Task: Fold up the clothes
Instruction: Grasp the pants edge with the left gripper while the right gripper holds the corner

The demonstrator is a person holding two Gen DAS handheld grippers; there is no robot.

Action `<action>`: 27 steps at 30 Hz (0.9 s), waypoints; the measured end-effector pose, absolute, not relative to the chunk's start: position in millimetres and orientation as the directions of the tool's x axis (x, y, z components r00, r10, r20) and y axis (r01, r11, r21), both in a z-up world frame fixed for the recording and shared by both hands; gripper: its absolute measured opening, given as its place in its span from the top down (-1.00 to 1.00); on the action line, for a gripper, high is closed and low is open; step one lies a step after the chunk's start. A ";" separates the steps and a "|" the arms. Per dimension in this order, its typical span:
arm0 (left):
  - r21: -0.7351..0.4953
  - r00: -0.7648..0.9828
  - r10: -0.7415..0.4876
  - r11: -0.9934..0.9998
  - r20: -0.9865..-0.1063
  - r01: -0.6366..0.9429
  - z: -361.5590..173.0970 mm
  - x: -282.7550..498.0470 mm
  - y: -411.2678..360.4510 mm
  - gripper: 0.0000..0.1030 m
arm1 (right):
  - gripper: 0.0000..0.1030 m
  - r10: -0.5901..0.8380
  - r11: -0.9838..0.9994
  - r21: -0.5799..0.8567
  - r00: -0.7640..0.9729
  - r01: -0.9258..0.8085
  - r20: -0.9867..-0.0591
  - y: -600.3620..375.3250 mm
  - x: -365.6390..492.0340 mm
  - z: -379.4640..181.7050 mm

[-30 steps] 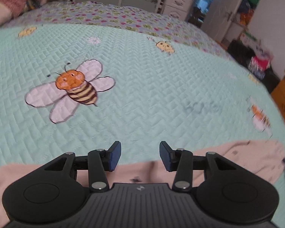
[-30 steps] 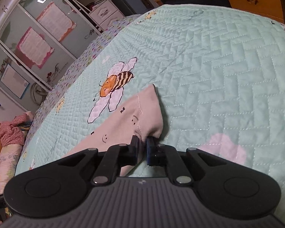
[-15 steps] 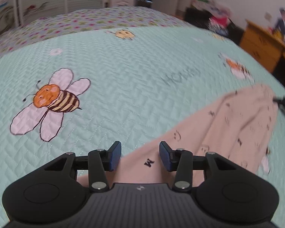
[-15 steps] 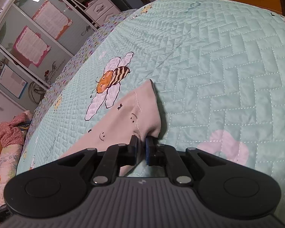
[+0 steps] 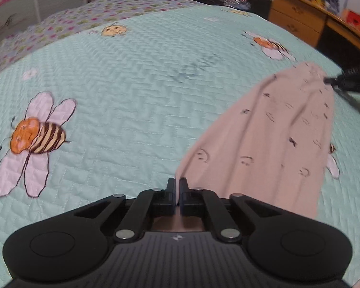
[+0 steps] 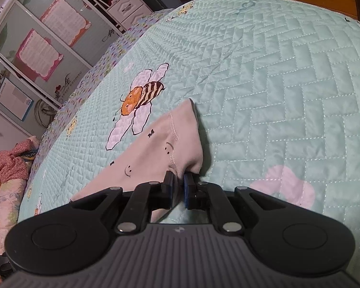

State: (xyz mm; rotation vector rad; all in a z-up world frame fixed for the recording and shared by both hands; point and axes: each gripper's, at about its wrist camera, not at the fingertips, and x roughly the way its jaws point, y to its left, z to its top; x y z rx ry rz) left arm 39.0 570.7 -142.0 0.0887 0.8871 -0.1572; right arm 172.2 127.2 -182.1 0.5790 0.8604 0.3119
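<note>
The fingers (image 5: 171, 193) of the left gripper (image 5: 177, 184) are pressed together on a corner of the pink garment (image 5: 271, 144), which is stretched away toward two o'clock over the mint quilt (image 5: 136, 100). At its far end, the right gripper (image 5: 348, 81) is seen at three o'clock. In the right wrist view, the right gripper (image 6: 179, 180) is pinched narrowly on the hemmed corner of the garment (image 6: 156, 148), and a bee print (image 6: 139, 98) is found at eleven o'clock.
</note>
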 end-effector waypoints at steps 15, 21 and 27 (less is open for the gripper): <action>0.079 0.691 0.112 0.994 -0.714 -0.080 -148.4 46.4 575.0 0.82 | 0.82 0.458 0.818 0.575 0.618 -0.013 -0.638 125.5 172.6 -171.8; 0.141 0.687 0.180 0.983 -0.704 -0.114 -151.0 47.6 563.6 0.83 | 0.82 0.460 0.790 0.613 0.632 0.030 -0.623 110.8 167.9 -177.0; 0.130 0.692 0.179 0.984 -0.699 -0.123 -152.5 45.9 564.9 0.83 | 0.63 0.483 0.673 0.731 0.684 0.110 -0.547 74.6 161.9 -182.7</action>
